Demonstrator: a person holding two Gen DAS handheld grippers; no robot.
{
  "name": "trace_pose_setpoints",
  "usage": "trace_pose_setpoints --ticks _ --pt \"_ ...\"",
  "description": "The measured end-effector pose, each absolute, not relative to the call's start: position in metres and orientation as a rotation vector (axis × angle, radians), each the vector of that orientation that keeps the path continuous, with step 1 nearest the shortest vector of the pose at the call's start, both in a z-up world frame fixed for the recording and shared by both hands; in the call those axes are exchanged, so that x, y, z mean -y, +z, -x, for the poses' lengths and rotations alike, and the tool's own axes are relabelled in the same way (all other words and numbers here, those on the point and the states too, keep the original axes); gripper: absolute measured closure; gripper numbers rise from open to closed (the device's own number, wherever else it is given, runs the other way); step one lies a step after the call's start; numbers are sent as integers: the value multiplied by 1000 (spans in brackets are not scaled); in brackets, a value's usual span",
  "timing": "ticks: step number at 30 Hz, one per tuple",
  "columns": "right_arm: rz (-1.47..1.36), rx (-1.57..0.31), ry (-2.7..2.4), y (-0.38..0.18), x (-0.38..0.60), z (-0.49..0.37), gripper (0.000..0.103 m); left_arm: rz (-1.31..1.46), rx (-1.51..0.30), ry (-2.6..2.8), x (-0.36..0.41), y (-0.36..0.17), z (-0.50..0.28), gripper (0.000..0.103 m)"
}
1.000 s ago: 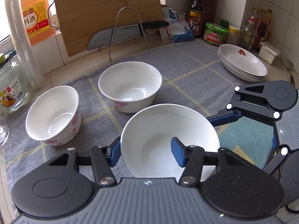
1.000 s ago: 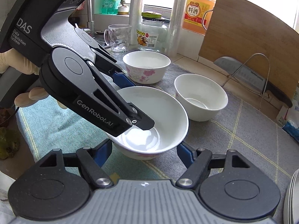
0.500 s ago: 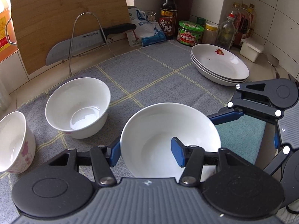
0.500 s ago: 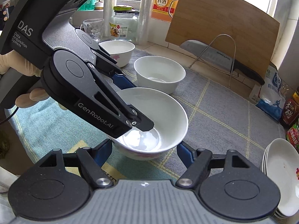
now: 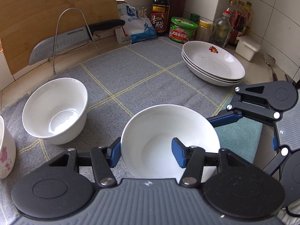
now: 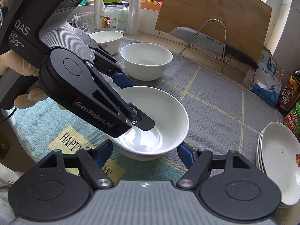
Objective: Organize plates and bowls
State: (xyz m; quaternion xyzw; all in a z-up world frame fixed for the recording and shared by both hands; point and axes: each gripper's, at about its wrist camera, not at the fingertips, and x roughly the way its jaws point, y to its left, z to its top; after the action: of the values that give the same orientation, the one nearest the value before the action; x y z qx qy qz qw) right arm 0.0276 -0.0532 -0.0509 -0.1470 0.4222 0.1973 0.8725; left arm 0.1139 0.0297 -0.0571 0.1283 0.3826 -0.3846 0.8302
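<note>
My left gripper [image 5: 146, 152] is shut on the near rim of a wide white bowl [image 5: 168, 131], one finger outside and one inside; the same bowl shows in the right wrist view [image 6: 159, 116]. My right gripper [image 6: 144, 154] is open, its fingers straddling that bowl from the other side, not touching it as far as I can see. A second white bowl [image 5: 54, 110] and a flowered bowl [image 5: 5, 150] stand on the grey cloth [image 5: 142, 71] to the left. A stack of three white plates [image 5: 213, 63] sits at the far right.
A cutting board [image 5: 46, 15] and a knife [image 5: 61, 41] on a wire stand lean at the back. Sauce bottles, a green tin [image 5: 182, 30] and a salt bag [image 5: 135, 26] line the wall. A jar and a glass mug [image 6: 83, 21] stand by the window.
Both grippers and the held bowl have swung to the right across the cloth. The two other bowls have slid left in view and the plate stack has come closer.
</note>
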Motion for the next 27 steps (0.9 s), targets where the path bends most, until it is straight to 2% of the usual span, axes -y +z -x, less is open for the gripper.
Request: trace_pose_setpoints --ticks 5,6,7,8,10,15,21,25,27 --pt "310 -894 414 -55 53 -29 23 -263 -809 -819 -30 -58 -113 47" --pt "314 -894 417 -55 53 -29 22 -263 -809 -819 -31 -59 -113 44" --pt "308 -895 423 -55 53 -30 19 -258 -805 -826 -31 -58 -112 41" --pt "300 -889 425 -55 54 -30 11 -256 -796 -827 -31 -57 -111 37" --pt "297 -860 428 -51 54 -28 0 -259 -775 -814 -32 -55 -108 24" --pt "305 -829 432 -44 52 -27 0 -260 -717 -756 -40 -45 -102 16" --pt "298 -813 437 -39 50 -28 0 -265 -704 -660 -56 -41 -98 14" --pt "299 -802 436 -38 48 -31 0 -239 -700 -586 -67 -39 -96 7" --pt "295 -795 439 -37 47 -35 0 -239 -694 -548 -71 -38 -96 7"
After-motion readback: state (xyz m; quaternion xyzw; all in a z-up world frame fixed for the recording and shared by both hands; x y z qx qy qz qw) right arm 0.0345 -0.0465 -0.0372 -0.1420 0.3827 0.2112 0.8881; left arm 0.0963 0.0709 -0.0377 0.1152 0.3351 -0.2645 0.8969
